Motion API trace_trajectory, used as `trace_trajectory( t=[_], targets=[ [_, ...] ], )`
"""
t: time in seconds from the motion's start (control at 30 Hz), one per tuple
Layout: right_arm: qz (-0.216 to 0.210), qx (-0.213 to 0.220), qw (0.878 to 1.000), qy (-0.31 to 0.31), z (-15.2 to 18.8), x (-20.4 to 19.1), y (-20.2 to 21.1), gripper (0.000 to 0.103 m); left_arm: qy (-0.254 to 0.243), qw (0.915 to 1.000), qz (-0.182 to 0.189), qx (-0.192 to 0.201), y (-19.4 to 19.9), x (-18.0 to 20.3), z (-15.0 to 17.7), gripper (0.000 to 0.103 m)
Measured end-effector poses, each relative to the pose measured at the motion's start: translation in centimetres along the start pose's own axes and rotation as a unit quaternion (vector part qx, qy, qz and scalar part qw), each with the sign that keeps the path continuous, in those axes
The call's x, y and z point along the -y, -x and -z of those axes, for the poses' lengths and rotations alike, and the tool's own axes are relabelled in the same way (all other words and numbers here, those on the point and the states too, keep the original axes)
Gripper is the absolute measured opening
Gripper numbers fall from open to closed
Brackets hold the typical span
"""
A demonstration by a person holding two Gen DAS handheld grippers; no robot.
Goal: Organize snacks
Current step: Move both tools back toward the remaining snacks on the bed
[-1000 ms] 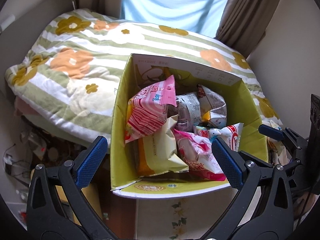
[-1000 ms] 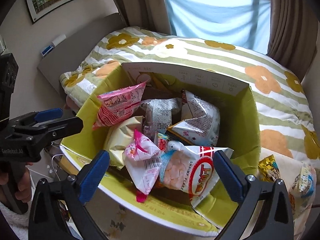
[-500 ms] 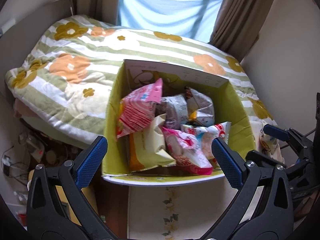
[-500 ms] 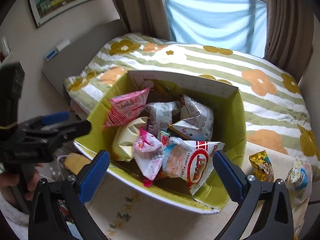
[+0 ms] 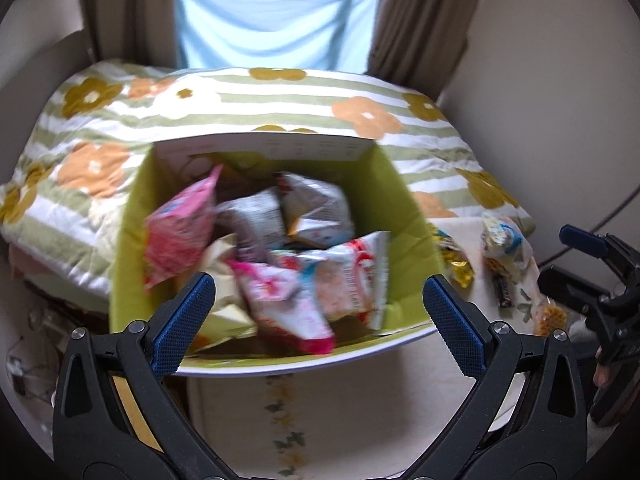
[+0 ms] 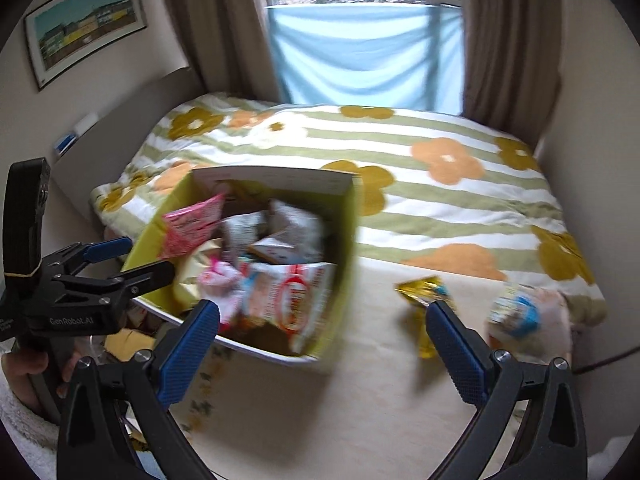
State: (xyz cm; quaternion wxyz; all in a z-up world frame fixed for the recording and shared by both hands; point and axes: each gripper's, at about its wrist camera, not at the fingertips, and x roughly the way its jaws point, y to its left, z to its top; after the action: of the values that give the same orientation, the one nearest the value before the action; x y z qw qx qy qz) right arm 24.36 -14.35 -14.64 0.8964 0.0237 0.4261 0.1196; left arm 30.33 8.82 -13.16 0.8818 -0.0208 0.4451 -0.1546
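Note:
A green cardboard box [image 5: 408, 216] [image 6: 344, 248] stands on a cream table and holds several snack packets, among them a pink one [image 5: 180, 228] and a red-and-white shrimp flakes bag [image 6: 296, 296]. My left gripper [image 5: 316, 312] is open and empty, above the box's near edge. My right gripper [image 6: 322, 344] is open and empty, right of the box. A gold packet [image 6: 424, 292] and a blue-and-white packet [image 6: 516, 312] lie on the table by its right finger. The left gripper also shows in the right wrist view [image 6: 116, 260].
A bed with a green-striped flowered quilt [image 6: 400, 168] lies behind the table. Curtains and a blue cloth hang at the window [image 6: 360, 48]. More small packets [image 5: 504, 256] lie on the table right of the box. Clutter lies on the floor at left [image 5: 36, 320].
Both grippers have pulled back and up from the box. The right gripper has swung right, so loose packets on the table now sit between its fingers. Both stay open.

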Motion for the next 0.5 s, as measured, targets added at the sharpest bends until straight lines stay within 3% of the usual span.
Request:
trace_trajectory(
  t=[0.27, 0.5],
  targets=[
    [0.031, 0.019, 0.999, -0.032, 1.9, 9.1, 3.9, 0.102, -0.042, 0.9991, -0.001, 0.007, -1.4, 9.6, -0.7, 0.103],
    [0.055, 0.002, 0.998, -0.027, 3.5, 18.2, 5.8, 0.102, -0.065, 0.9977, 0.015, -0.006, -5.0, 20.3, -0.3, 0.103]
  ],
)
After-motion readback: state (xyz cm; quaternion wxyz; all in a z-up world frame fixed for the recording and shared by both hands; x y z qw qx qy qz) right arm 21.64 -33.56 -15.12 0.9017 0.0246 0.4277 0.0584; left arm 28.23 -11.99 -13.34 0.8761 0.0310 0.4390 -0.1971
